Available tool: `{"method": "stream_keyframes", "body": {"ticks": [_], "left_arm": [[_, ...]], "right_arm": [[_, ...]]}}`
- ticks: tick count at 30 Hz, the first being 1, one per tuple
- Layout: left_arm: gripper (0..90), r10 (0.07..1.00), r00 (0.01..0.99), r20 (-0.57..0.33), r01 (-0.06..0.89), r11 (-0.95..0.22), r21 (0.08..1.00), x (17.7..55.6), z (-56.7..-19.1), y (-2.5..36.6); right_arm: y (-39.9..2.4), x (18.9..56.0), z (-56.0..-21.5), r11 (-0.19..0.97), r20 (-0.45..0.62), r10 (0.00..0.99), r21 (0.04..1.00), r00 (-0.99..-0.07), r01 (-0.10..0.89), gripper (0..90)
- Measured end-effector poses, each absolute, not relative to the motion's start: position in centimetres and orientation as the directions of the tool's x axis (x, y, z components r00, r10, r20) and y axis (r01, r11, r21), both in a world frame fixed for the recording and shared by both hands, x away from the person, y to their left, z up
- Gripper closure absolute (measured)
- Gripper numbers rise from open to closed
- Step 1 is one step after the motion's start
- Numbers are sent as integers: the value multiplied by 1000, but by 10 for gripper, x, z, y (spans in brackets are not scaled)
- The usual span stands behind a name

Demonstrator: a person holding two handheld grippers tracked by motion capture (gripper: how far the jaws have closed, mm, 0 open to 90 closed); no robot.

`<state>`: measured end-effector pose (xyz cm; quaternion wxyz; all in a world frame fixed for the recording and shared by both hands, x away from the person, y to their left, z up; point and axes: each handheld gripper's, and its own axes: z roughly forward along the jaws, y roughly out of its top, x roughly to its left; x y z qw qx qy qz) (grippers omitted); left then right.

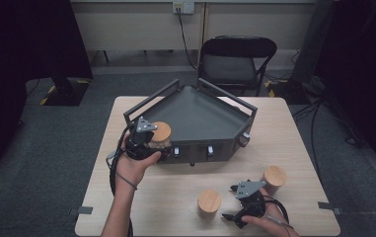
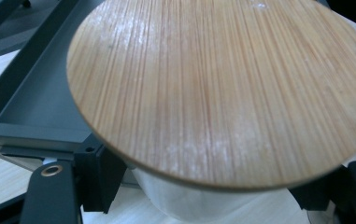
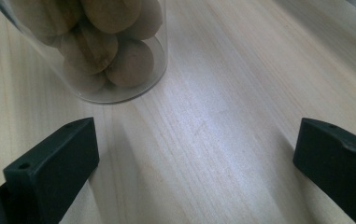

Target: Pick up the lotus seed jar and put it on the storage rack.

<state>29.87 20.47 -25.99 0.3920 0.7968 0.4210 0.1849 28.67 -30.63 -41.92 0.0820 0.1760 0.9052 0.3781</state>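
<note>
A glass jar with a round bamboo lid is in my left gripper, which is shut on its glass body just under the lid. I hold it at the front left corner of the dark grey railed tray. In the left gripper view the lid looms close, with a black jaw on each side of the glass and the tray's wall behind. My right gripper rests open near the table's front edge. Its jaws stand wide apart over bare wood, with a jar of brown round pieces just ahead to the left.
Two more lidded jars stand on the light wooden table: one left of my right gripper, the other behind it to the right. A black folding chair stands beyond the table's far edge.
</note>
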Motion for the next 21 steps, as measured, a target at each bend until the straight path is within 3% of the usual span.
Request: {"method": "stream_keyframes", "body": {"ticks": [21], "left_arm": [[251,845,535,-13,549,-336,766,332,-254,191]], "right_arm": [[-306,287,-419,652,-14,381,713,-924,258,0]]}}
